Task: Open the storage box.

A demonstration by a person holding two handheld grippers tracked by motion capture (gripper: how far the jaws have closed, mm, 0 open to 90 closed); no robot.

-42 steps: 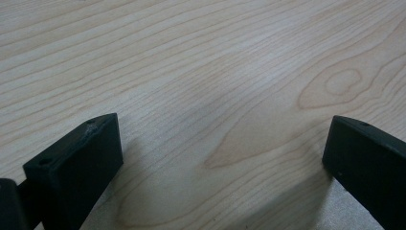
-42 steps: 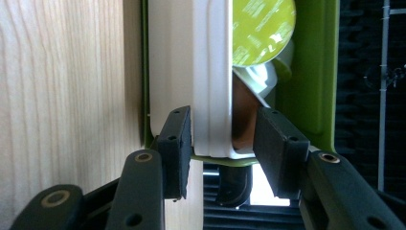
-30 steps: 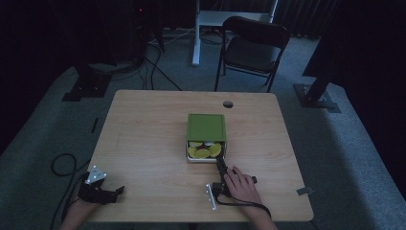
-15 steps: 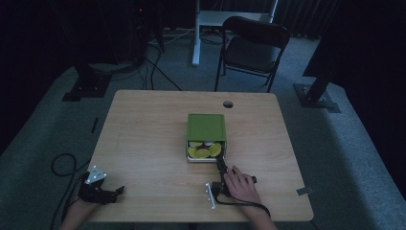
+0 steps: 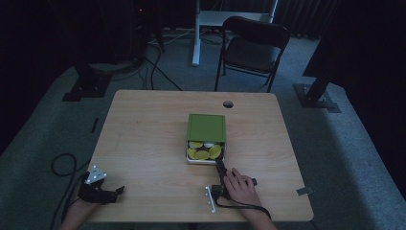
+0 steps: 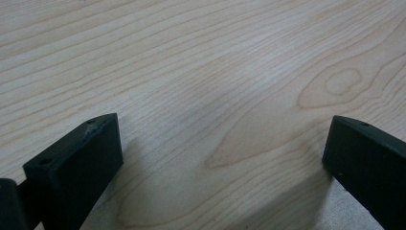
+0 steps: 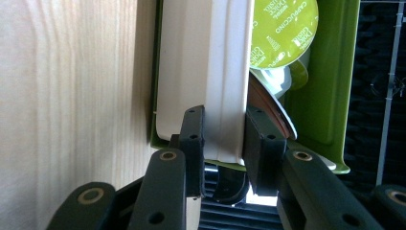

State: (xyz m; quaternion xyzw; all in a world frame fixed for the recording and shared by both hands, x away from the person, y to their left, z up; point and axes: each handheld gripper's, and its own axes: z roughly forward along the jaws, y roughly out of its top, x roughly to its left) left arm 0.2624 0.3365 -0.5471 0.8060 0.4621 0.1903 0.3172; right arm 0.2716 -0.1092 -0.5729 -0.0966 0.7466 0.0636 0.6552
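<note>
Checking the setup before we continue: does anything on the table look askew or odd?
Only the green box: its white drawer stands pulled part-way out, yellow-green capsules exposed, the right hand-held gripper clamped on its front wall. Nothing spilled.

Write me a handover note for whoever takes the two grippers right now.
Right gripper: shut on the white tray's front wall, at the near end of the green box.
Left gripper: open, holding nothing, over bare table at the near left corner.
Done: the tray stands partly out of the box, green capsules showing inside.
Left: probably finish sliding the tray; which way, the pictures do not say.
</note>
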